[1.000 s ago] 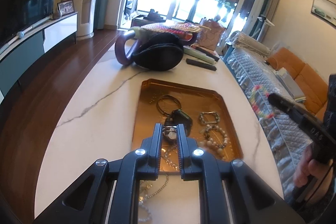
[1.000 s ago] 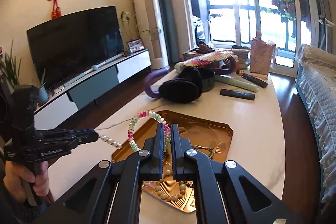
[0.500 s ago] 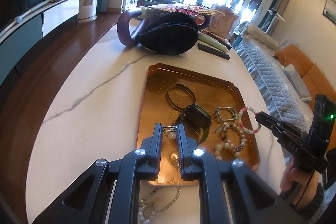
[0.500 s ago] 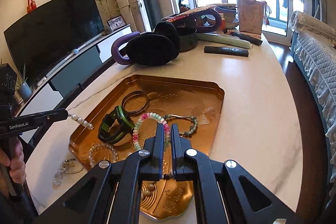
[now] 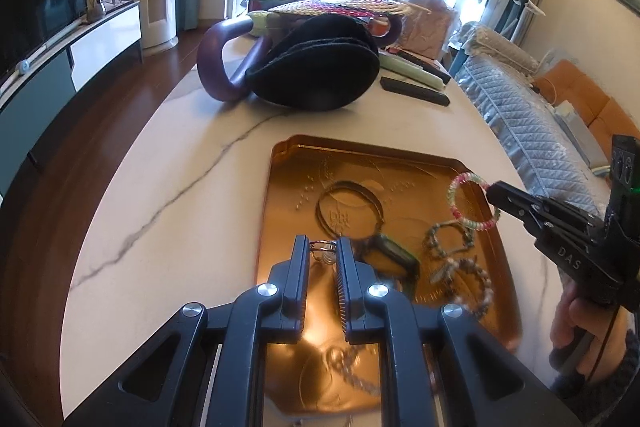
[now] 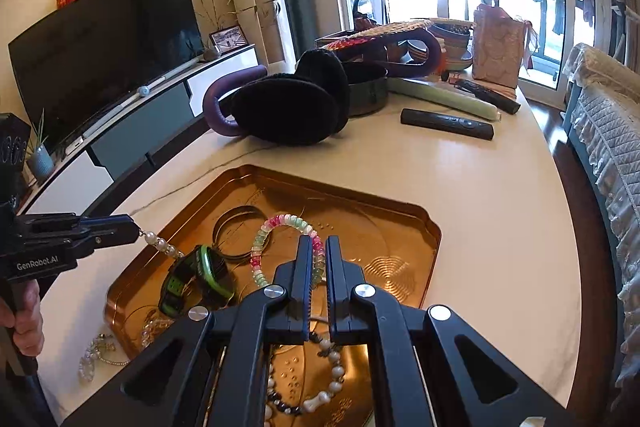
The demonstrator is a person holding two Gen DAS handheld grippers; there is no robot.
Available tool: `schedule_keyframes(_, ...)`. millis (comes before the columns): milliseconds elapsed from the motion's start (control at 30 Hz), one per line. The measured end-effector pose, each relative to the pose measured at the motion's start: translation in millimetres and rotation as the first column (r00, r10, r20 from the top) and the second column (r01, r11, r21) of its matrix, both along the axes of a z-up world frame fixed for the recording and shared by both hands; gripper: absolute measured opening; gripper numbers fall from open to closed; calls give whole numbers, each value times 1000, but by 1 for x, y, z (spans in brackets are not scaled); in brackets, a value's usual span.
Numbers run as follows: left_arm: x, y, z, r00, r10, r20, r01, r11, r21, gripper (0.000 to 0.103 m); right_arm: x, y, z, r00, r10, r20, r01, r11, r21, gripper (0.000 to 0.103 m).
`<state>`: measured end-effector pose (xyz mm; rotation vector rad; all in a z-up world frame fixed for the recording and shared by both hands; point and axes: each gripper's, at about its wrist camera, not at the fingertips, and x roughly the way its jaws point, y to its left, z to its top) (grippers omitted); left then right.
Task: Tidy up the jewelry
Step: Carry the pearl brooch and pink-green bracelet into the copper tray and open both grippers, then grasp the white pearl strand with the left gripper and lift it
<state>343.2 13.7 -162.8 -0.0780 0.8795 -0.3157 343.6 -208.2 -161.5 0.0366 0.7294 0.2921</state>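
A gold tray [image 5: 280, 183] [image 6: 404, 227] lies on the pale marble table. My left gripper [image 5: 322, 247] [image 6: 134, 227] is shut on a short pearl strand [image 5: 323, 254] [image 6: 160, 245] that dangles over the tray's left side. Above the tray's middle, my right gripper [image 6: 319, 245] [image 5: 494, 191] is shut on a pink, green and white bead bracelet [image 6: 262, 239] [image 5: 460, 183]. Inside the tray lie thin metal bangles [image 5: 348, 211] [image 6: 236, 227], a black and green watch [image 6: 196, 279] [image 5: 394, 255] and bead bracelets [image 5: 448, 239] [image 6: 320, 391].
A pearl necklace [image 6: 94, 351] lies on the table beside the tray's near left corner. Behind the tray sit black earmuffs [image 5: 316, 75], a purple curved cushion [image 5: 212, 67], a remote [image 6: 446, 123] and a green tube [image 6: 440, 97]. A sofa [image 5: 532, 115] lines the right side.
Both grippers have come forward and down over the tray, each still holding its piece. The tray now fills more of both views.
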Motion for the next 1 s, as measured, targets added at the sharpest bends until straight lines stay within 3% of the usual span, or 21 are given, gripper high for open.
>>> schedule_keyframes(300,24,7,-23,998,41,-40,-42,999,-30,14,24,-23,-26,998,-31,-62,33,999,28,6)
schedule_keyframes(500,27,-1,-40,997,40,-71,-38,999,19,14,41,-28,-33,997,-32,-72,34,999,32,6)
schedule_keyframes(667,22,-6,-36,998,8,-64,-7,1000,21,14,45,-36,-32,995,-55,-85,60,996,61,6)
schedule_keyframes(700,21,-8,-36,998,-4,-65,6,1000,30,14,43,-37,-32,994,-56,-89,62,996,62,10)
schedule_keyframes(767,18,-13,-33,998,-7,-58,11,997,75,20,38,-39,-33,993,-56,-103,63,996,60,16)
schedule_keyframes(800,15,-17,-32,999,-1,-50,7,993,120,33,36,-39,-32,993,-54,-104,61,996,63,24)
schedule_keyframes(833,12,-21,-30,999,5,-37,1,986,168,54,32,-40,-30,994,-49,-102,56,996,70,37)
schedule_keyframes(900,2,-24,-24,1000,9,11,-11,976,217,76,27,-39,-25,995,-48,-90,56,995,80,51)
schedule_keyframes(1000,-10,-20,-15,999,2,41,-10,982,186,80,13,-34,-14,998,-21,-65,27,996,86,55)
